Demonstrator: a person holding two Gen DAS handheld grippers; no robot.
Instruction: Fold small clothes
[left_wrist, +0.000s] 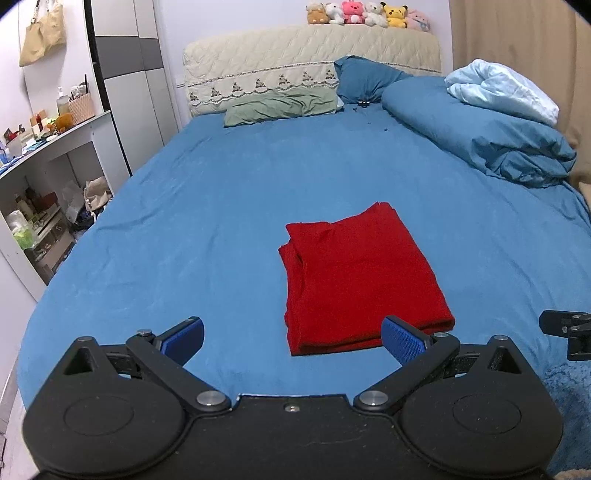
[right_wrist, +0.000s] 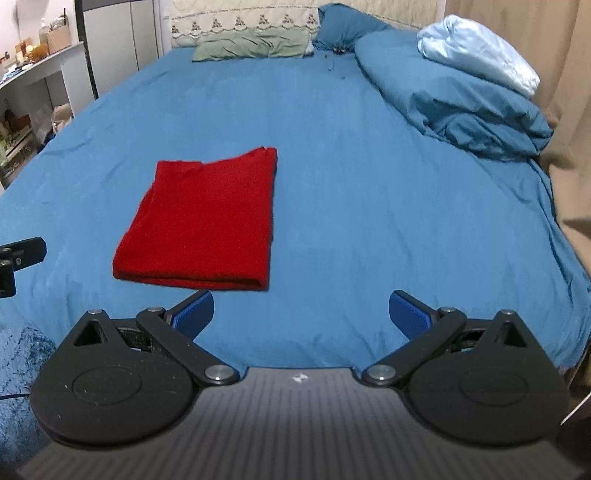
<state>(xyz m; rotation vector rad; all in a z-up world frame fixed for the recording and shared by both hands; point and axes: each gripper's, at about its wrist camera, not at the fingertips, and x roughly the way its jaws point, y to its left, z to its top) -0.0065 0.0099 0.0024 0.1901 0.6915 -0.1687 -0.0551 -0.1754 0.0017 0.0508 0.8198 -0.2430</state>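
Folded red knit garment (left_wrist: 364, 280) flat on blue bedsheet (left_wrist: 184, 206); my left tongs (left_wrist: 291, 338) and right tongs (right_wrist: 301, 314) spread, empty. Lift clear without snagging fold.

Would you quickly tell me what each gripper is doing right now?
Left gripper: open, holding nothing.
Right gripper: open, holding nothing; the red garment lies free.
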